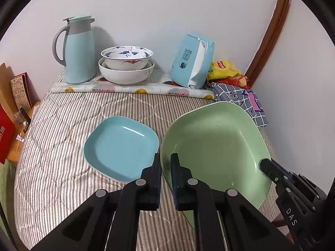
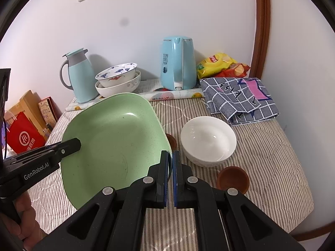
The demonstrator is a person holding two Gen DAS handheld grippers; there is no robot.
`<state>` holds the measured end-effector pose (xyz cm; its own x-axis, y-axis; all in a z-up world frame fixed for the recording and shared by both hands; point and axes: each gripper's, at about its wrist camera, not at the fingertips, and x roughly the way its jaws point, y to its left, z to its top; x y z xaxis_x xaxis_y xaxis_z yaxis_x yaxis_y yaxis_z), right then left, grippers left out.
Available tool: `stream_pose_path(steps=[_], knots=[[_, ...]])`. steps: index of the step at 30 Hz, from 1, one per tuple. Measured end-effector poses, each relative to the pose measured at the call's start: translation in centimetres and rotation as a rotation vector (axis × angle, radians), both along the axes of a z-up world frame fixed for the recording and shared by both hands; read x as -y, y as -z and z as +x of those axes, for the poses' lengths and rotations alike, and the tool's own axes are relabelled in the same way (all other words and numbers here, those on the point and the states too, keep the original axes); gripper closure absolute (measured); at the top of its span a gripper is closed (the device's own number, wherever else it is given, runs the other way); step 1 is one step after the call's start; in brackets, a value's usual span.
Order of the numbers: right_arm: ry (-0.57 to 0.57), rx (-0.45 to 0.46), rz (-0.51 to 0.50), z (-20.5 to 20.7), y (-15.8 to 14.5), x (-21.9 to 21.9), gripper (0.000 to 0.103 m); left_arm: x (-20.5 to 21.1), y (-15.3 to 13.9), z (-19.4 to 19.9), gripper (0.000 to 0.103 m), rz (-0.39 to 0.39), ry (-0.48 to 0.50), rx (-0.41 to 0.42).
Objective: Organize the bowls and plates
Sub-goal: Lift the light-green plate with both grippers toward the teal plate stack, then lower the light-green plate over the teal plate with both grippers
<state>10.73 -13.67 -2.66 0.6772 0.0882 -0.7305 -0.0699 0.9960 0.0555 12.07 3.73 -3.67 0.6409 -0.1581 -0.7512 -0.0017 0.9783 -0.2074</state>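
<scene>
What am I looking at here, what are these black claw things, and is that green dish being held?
They are two hand-held grippers, one in each of a person's hands, each with a wide-angle camera looking along its two fingers. One picture is from the left gripper, the other from the right gripper. Both are clamped on opposite rims of the green plate, which appears tilted and lifted between them. On the striped table cover lie a blue plate, a white bowl and two small brown dishes. By the wall stand a thermos jug, stacked patterned bowls, a blue kettle, snack bags and a folded cloth.
</scene>
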Motion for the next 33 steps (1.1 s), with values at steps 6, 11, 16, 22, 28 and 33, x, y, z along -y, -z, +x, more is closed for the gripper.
stream_pose_path(steps=[6,11,16,22,28,33], knots=[[-0.003,-0.001,-0.002,0.2,-0.1,-0.5,0.099,-0.6,0.1,0.2,0.094,-0.006,-0.008,-0.003],[-0.005,-0.001,0.004,0.6,-0.1,-1.2,0.099,-1.2,0.3,0.4,0.094,-0.008,-0.014,-0.01],[-0.006,-0.004,0.012,0.9,0.1,-1.5,0.099,-1.7,0.5,0.6,0.094,-0.009,-0.017,-0.015],[-0.014,-0.015,0.017,1.6,0.6,-2.1,0.099,-2.3,1.0,1.1,0.094,-0.009,-0.03,-0.026],[-0.028,-0.027,0.019,2.2,1.1,-2.9,0.099,-3.1,1.7,1.5,0.094,-0.004,-0.042,-0.043],[-0.042,-0.037,0.025,2.7,1.7,-3.7,0.099,-4.1,2.2,1.7,0.094,-0.001,-0.059,-0.053]])
